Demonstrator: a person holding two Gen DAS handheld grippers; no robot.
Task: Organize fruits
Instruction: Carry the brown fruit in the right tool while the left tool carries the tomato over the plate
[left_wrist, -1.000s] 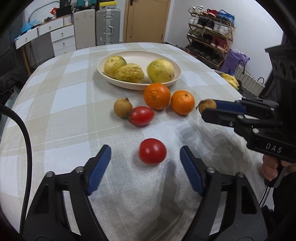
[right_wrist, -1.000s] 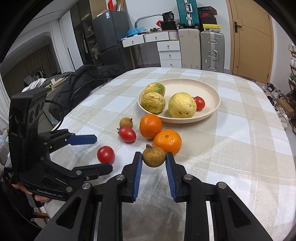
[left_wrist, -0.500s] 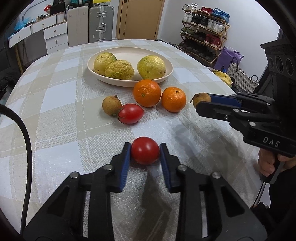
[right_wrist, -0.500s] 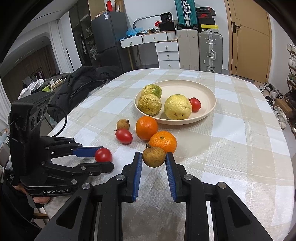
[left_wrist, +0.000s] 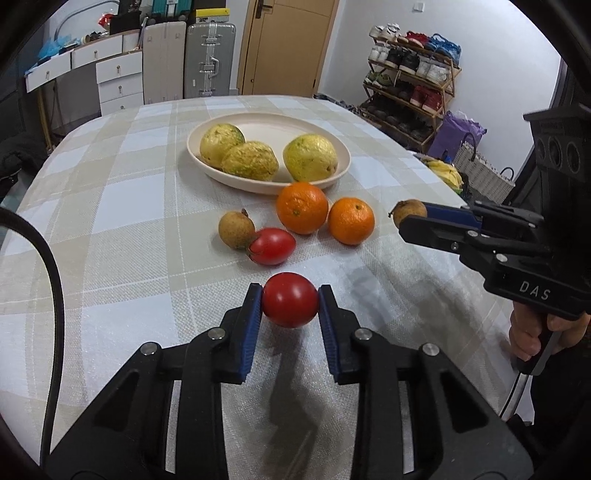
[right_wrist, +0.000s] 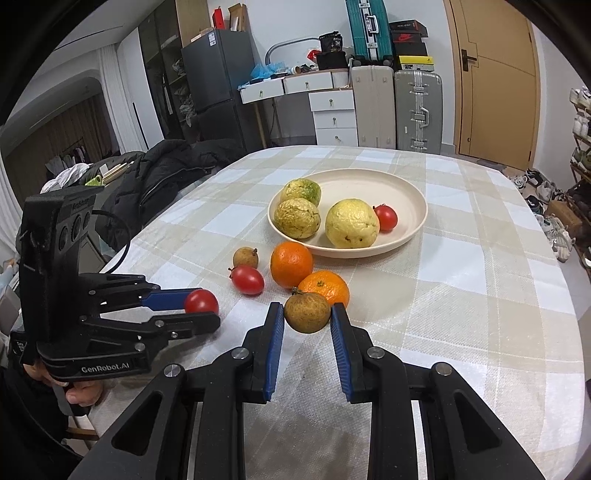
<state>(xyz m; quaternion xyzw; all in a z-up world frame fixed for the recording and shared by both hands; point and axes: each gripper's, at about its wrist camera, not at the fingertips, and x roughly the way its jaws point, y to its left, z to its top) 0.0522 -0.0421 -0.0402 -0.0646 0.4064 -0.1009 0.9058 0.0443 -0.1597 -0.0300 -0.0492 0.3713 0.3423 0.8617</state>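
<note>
Left gripper (left_wrist: 290, 304) has just closed on a tomato (left_wrist: 290, 305), held near the cloth. Right gripper (right_wrist: 307, 314) clamps a brown fruit (right_wrist: 307, 312). Plate (right_wrist: 415, 201) lies ahead of both, beyond the oranges (right gripper looks nearer); carry up and forward.

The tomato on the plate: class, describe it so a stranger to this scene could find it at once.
Start at the cream plate in the middle of the checked table. It holds three big yellow-green fruits and, tucked beside the nearest of them, one small red tomato. It is the only red thing on the plate; the other tomatoes are off it.
</note>
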